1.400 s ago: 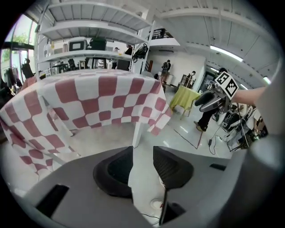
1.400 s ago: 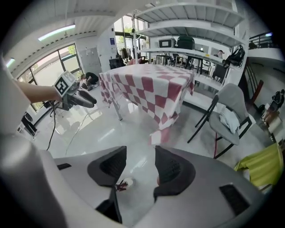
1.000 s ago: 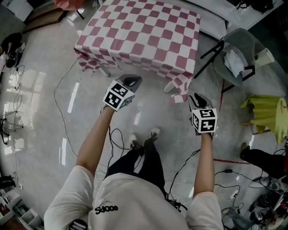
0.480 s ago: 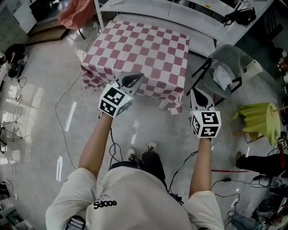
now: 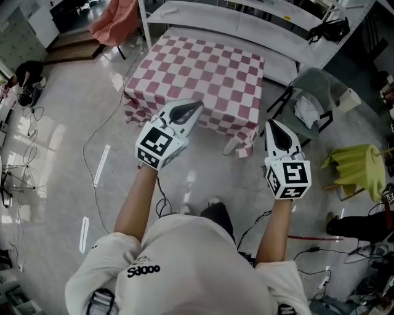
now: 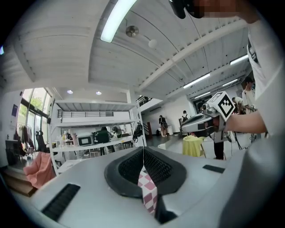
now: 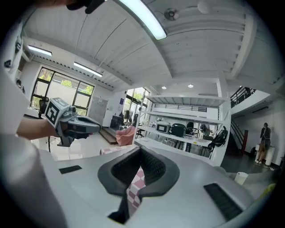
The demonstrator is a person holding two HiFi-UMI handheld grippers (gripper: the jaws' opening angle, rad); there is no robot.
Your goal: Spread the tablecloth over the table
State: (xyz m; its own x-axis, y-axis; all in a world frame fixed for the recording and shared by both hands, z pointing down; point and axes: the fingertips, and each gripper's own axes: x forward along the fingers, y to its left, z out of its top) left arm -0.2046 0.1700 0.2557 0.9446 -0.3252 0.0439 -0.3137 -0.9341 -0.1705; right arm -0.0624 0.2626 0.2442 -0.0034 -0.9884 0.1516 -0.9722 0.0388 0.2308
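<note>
A red-and-white checked tablecloth [image 5: 200, 77] lies over the table ahead of me, and its near edge hangs down in folds. My left gripper [image 5: 194, 107] is at the near edge left of the middle. In the left gripper view it [image 6: 143, 153] is shut on a strip of the checked cloth [image 6: 149, 198]. My right gripper [image 5: 271, 123] is by the near right corner. The right gripper view shows it [image 7: 140, 153] shut on a fold of the cloth [image 7: 135, 189]. Both grippers point about level.
A grey chair [image 5: 314, 98] with a white bundle stands right of the table. A yellow-green object [image 5: 357, 166] is further right. White shelving [image 5: 246, 21] runs behind the table, with a pink cloth [image 5: 114, 18] at the back left. Cables [image 5: 92, 154] trail over the glossy floor.
Both grippers have risen from low in front of the table to about the height of its near edge. The table now sits smaller and further up in the head view.
</note>
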